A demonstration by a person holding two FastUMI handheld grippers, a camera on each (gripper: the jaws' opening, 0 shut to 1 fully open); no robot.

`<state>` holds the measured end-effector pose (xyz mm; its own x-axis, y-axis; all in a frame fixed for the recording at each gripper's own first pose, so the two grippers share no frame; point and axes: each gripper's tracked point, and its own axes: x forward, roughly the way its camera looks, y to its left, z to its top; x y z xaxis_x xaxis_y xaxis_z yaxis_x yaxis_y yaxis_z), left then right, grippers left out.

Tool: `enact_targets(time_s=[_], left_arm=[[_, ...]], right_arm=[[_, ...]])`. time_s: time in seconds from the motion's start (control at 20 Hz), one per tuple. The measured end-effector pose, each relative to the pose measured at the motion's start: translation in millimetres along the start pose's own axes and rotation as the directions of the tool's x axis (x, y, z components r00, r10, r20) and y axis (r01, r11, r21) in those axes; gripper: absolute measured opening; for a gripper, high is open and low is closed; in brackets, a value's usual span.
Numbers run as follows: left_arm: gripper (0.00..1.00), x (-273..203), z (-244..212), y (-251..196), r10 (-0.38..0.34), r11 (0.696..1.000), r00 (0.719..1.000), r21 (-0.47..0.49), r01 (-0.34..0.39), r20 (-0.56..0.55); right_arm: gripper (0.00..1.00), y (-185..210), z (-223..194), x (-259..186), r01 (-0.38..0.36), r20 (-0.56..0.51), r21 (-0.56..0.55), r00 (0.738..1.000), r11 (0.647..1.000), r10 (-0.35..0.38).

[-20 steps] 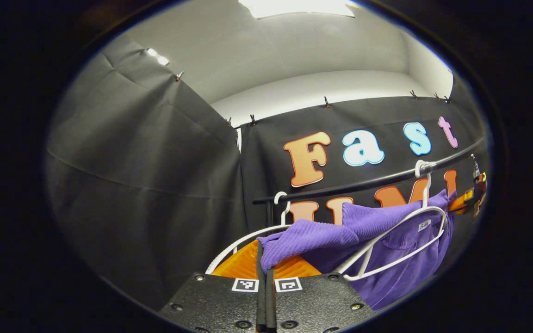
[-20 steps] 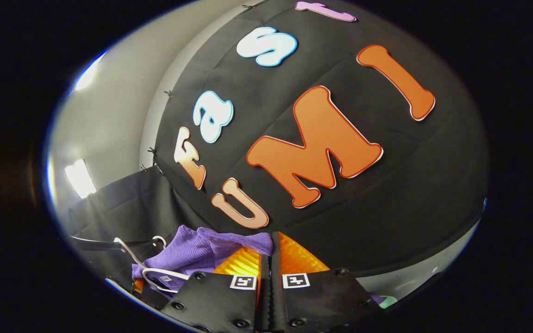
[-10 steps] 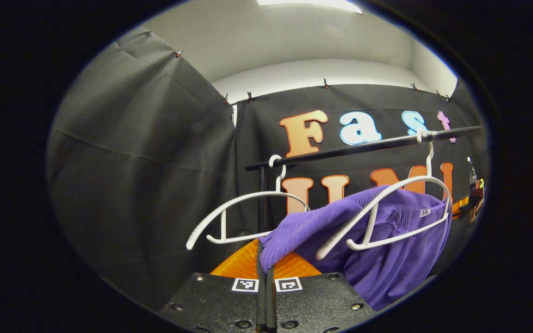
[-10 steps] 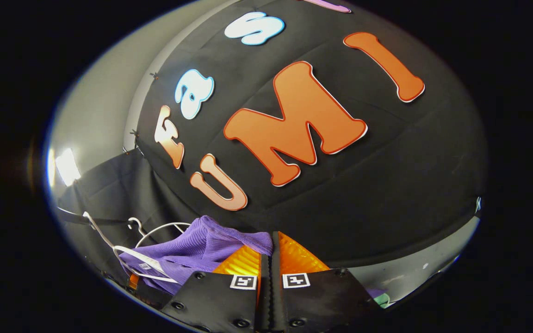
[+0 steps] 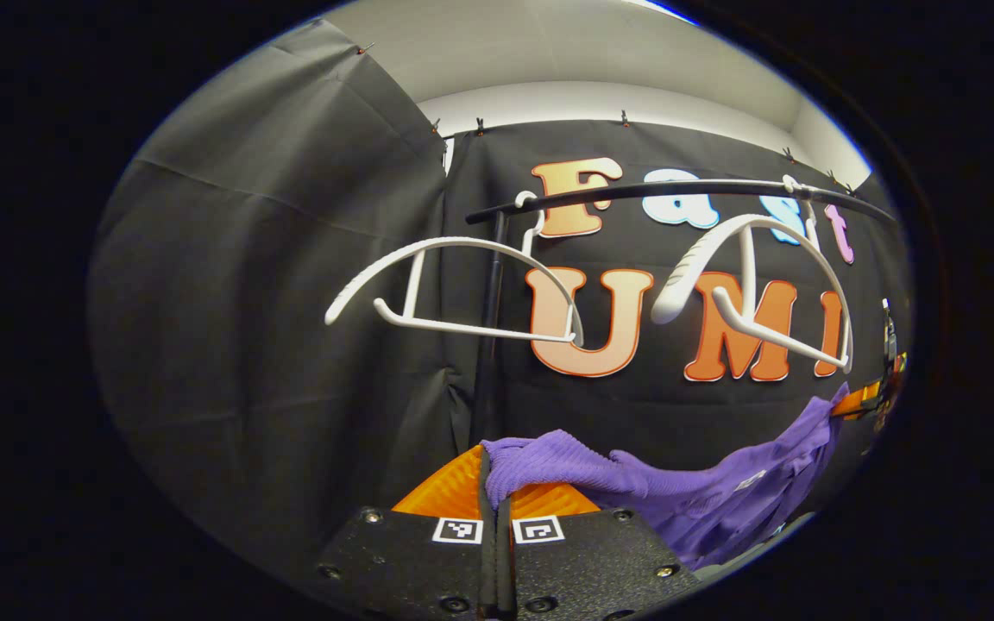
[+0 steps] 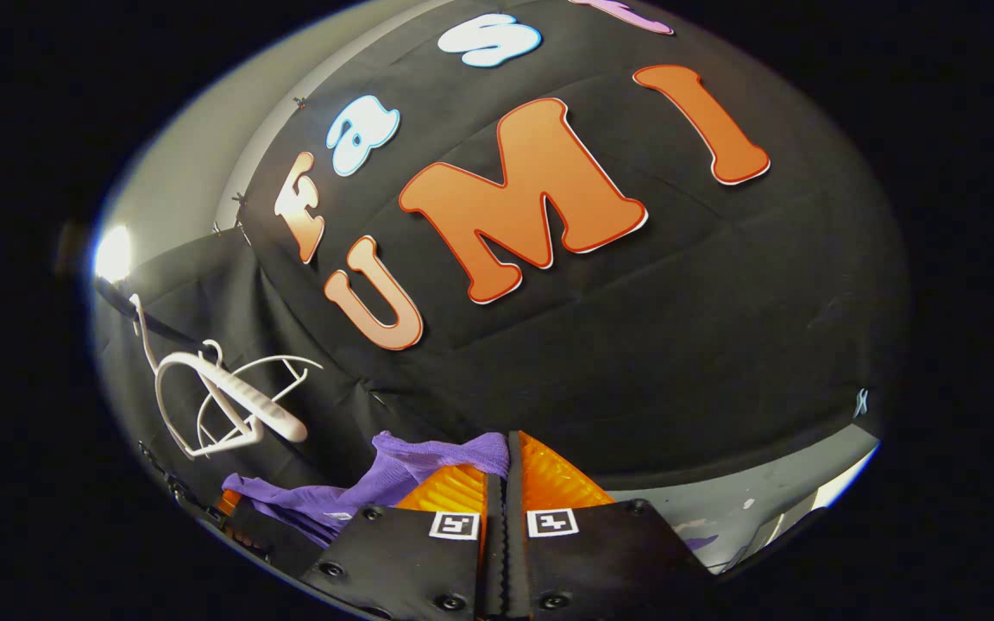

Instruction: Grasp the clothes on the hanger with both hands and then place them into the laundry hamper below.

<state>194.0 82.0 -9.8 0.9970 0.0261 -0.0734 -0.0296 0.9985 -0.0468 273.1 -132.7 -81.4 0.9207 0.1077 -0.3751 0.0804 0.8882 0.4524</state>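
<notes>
Two hangers (image 5: 462, 289) hang side by side on the rail (image 5: 678, 191), the garment (image 5: 704, 492) below them.

A thin dark rail (image 5: 635, 191) runs across the far side of the booth, high up and close in front of the black cloth wall, bowing a little from left to right. At its left end it meets a dark upright post (image 5: 488, 345) that goes straight down. Two white hangers hang from the rail by their hooks, well apart. The left hanger (image 5: 454, 242) hangs just right of the post, roughly level. The right hanger (image 5: 688, 278) hangs near the rail's right end, turned so that its thick left arm points toward the near side. In the right gripper view a strip of grey floor (image 6: 773, 509) lies below the cloth wall.
</notes>
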Motion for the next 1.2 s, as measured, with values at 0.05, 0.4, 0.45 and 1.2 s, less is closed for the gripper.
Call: enact_targets(time_s=[0.05,0.4,0.45,1.2], left_arm=[[0.00,-5.4,0.9,-8.4,-0.018,1.000,1.000,0.001,0.018,0.009],[0.00,-44.5,-8.2,-80.8,-0.153,0.987,0.988,0.053,0.152,0.022],[0.00,-48.2,-15.9,-92.3,-0.177,0.983,0.984,0.039,0.177,0.005],[0.00,-120.2,-121.3,-229.4,-0.388,0.920,0.913,-0.116,0.375,-0.128]], right_arm=[[0.07,-3.6,-10.5,-7.3,0.021,-0.004,-0.029,1.000,0.999,-0.021],[0.07,27.5,-72.1,-56.3,0.008,0.011,-0.109,1.000,0.994,-0.007],[0.07,32.8,-82.0,-63.0,0.000,0.009,-0.115,1.000,0.993,0.001],[0.07,39.2,-198.4,-118.2,0.044,0.115,-0.134,0.993,0.990,-0.028]])
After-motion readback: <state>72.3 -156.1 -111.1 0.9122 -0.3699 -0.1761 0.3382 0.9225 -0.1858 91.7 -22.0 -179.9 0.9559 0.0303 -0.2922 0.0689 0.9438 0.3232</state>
